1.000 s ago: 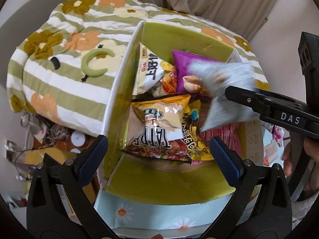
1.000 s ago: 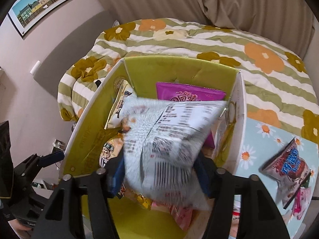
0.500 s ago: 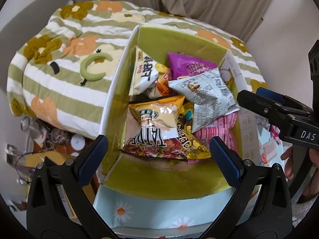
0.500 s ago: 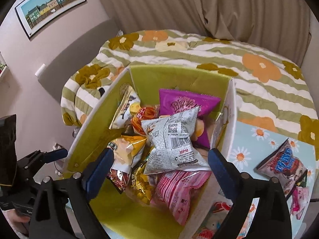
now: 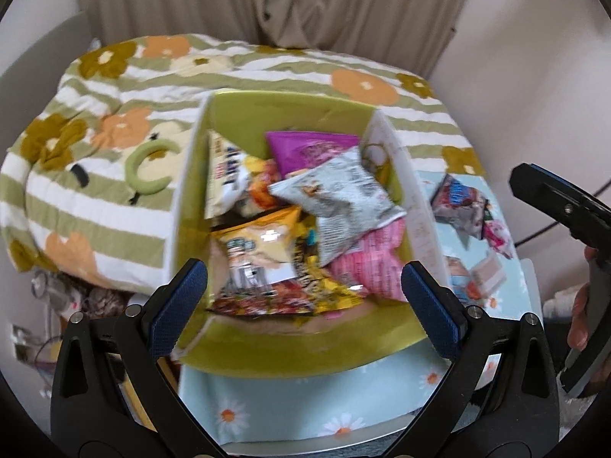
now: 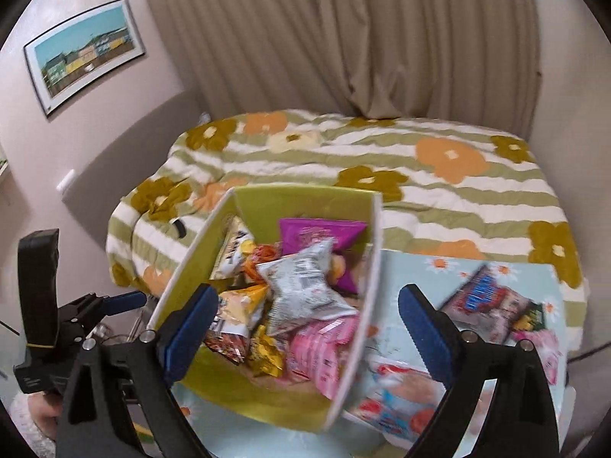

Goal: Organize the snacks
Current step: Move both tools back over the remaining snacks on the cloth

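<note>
- Inside the green box (image 6: 267, 400), a silver-grey snack bag (image 6: 305, 290) lies on top of the pile, touching a purple bag (image 6: 324, 233) behind it and a pink bag (image 6: 317, 347) in front.
- Right gripper (image 6: 305, 316): jaws have just been opening and stand wide, nothing between them.
- Left gripper (image 5: 305, 297): jaws wide, nothing held.
- Beside the box, on the daisy-print cloth (image 6: 412, 267), a red-and-blue snack bag (image 6: 492, 305) lies loose.
</note>
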A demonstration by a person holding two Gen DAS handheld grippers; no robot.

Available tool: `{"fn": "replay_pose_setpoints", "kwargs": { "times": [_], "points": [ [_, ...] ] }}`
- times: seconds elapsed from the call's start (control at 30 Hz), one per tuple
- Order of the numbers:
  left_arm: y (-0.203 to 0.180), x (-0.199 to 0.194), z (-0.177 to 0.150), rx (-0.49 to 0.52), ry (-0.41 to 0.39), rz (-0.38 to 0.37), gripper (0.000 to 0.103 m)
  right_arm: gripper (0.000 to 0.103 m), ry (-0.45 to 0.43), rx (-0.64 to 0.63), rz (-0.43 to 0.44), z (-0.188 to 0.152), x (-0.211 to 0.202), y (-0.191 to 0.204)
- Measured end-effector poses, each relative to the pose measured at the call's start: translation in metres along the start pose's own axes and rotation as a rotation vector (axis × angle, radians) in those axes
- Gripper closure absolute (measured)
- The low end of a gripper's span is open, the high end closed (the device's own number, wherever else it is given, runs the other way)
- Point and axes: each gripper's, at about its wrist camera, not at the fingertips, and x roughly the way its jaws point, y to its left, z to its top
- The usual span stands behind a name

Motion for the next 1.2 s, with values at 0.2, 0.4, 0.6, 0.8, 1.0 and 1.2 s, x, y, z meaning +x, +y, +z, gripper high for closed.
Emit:
{"fn": "replay_pose_setpoints", "kwargs": {
  "times": [0.2, 0.4, 0.6, 0.8, 1.0, 1.2],
  "points": [
    [-0.036, 0.003, -0.001, 0.071, -0.012, -0.057, 0.002, 0.009, -0.045, 0.07, -0.114, -0.016, -0.039, -0.034],
    [-0.076, 0.005, -0.007, 0.113, -0.009, -0.078, 0.002, 0.001, -0.074, 0.107, -0.189, -0.038, -0.07, -0.079],
    [-0.126, 0.006, -0.026, 0.122, -0.01, -0.098, 0.002, 0.001, -0.01, 0.094, -0.221, -0.055, -0.078, -0.126],
    [-0.183, 0.016, -0.059, 0.158, 0.017, -0.121, 0.002, 0.001, 0.077, 0.038, -0.227, -0.079, -0.08, -0.166],
    [-0.226, 0.039, -0.097, 0.195, 0.059, -0.088, 0.002, 0.001, 0.128, 0.035, -0.176, -0.101, -0.07, -0.199],
    [-0.251, 0.076, -0.13, 0.276, 0.098, -0.04, 0.002, 0.001, 0.184, -0.013, -0.185, -0.125, -0.044, -0.219]
  ]
}}
